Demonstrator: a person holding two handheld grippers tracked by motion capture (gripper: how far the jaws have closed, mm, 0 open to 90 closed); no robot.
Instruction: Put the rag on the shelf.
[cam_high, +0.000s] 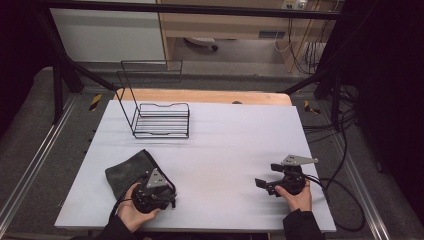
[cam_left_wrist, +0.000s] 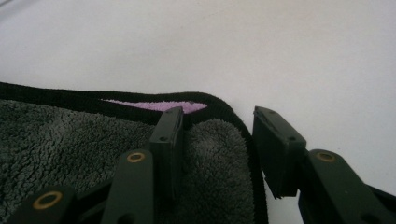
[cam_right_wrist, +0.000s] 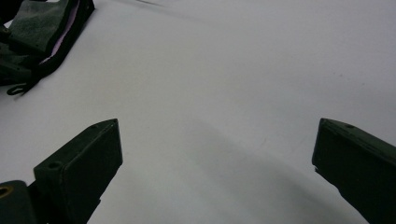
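Note:
A folded dark grey towel with a black hem lies at the front left of the white table. A strip of its purple underside shows at the fold. My left gripper is at the towel's right corner. In the left gripper view the left gripper has one jaw resting on the towel and the other over bare table past the hem, with the pads apart and not pressing. My right gripper is held at the front right. Its jaws stand wide open over bare table.
A black wire rack with a tall back frame stands at the back left of the table. A wooden strip runs along the far edge. Cables lie off the table's right side. The towel appears in the top left corner of the right gripper view.

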